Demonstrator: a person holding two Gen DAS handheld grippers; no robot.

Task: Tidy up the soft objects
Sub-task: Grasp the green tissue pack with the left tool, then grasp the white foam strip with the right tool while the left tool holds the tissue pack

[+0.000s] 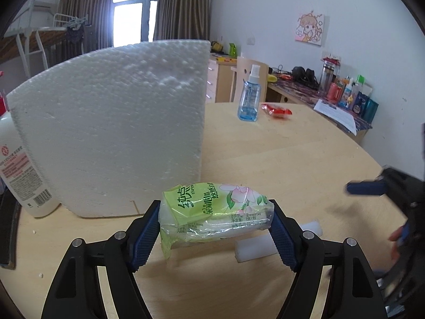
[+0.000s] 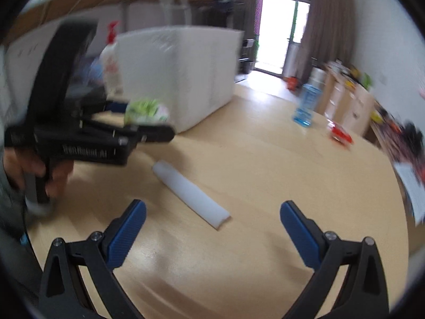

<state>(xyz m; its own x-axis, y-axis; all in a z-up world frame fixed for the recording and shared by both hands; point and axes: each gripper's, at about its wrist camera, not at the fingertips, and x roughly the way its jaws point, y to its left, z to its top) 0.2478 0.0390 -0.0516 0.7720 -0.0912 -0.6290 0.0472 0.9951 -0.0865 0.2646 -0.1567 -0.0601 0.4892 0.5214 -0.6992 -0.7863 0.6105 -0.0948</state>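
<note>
The left gripper (image 1: 215,228) has its jaws clamped on a green tissue pack (image 1: 212,212) at lower centre, while the right gripper (image 2: 212,228) hangs with jaws apart over the counter (image 2: 265,172).

Left wrist view: low over the counter (image 1: 265,159), close before the foam block (image 1: 119,133), facing window and far wall. Right wrist view: higher, farther from the block (image 2: 180,79), angled down, blurred. Shared: block, foam strip (image 2: 191,194), blue bottle (image 1: 249,98).

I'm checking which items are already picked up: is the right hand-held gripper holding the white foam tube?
No: the white foam tube lies on the table beyond the open, empty right hand-held gripper.
</note>
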